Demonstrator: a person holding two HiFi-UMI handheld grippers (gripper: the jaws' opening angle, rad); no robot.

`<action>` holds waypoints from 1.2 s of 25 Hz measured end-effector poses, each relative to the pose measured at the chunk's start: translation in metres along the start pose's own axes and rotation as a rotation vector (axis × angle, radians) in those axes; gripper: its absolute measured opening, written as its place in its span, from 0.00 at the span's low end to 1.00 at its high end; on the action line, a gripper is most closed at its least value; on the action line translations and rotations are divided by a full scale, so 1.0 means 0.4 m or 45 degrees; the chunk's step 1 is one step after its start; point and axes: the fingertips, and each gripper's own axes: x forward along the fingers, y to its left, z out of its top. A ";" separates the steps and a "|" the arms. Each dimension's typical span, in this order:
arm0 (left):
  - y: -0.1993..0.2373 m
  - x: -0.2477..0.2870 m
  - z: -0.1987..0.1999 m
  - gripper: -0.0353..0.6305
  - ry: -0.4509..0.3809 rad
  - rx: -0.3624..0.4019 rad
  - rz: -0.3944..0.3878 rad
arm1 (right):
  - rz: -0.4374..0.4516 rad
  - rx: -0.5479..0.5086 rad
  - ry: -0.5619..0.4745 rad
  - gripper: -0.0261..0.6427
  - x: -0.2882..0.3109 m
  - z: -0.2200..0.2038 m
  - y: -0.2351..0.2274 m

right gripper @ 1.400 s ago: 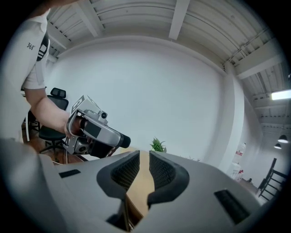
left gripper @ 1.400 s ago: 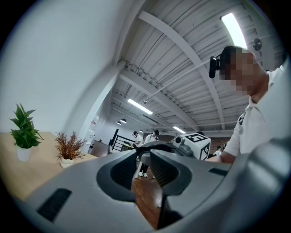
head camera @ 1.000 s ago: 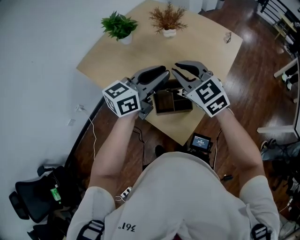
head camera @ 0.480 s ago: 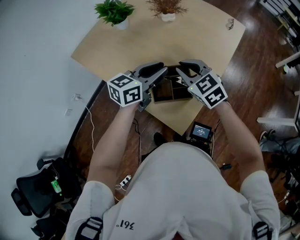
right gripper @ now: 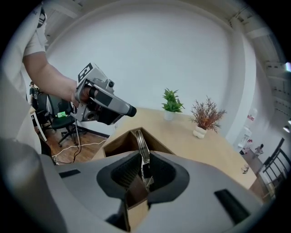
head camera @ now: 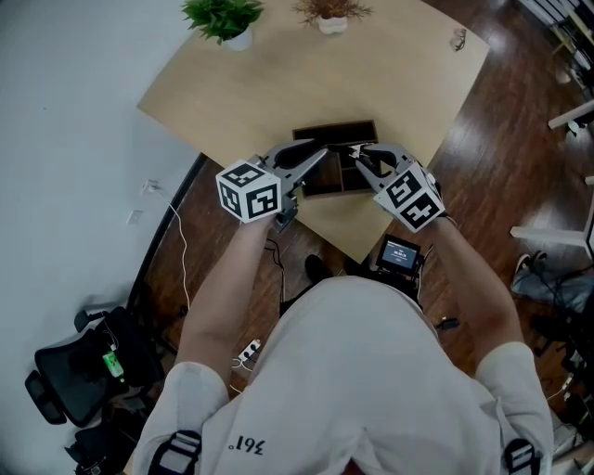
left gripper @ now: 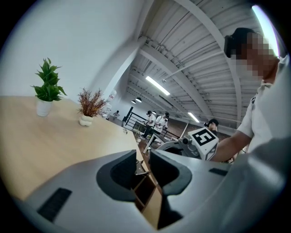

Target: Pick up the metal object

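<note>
Two grippers meet over a dark wooden box (head camera: 334,129) that sits near the front corner of the pale desk (head camera: 278,83). The right gripper (right gripper: 144,158) has its jaws clenched on the metal object (right gripper: 141,142), a thin silvery curved strip that stands up out of the jaws, above the open compartments of the box. The left gripper (left gripper: 143,157) points in from the other side, its jaws only narrowly parted with nothing clamped between them. A small silvery bit (left gripper: 137,168) shows beside the inner face of one jaw; whether it touches cannot be told. At the far edge of the desk stand a green plant (head camera: 221,17) and a dried reddish plant (head camera: 331,9), each in a white pot, well apart from the box
</note>
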 end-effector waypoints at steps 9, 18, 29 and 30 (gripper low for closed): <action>0.018 -0.007 -0.061 0.16 0.027 -0.073 0.029 | -0.061 -0.011 0.136 0.11 0.036 -0.095 0.002; 0.006 -0.007 -0.092 0.16 0.037 -0.123 0.027 | -0.112 -0.083 0.186 0.11 0.085 -0.111 0.000; -0.017 -0.013 -0.113 0.16 0.024 -0.160 0.023 | -0.200 -0.292 0.247 0.05 0.097 -0.114 -0.004; -0.020 -0.015 -0.113 0.16 0.023 -0.162 0.023 | -0.197 -0.293 0.250 0.05 0.096 -0.112 -0.004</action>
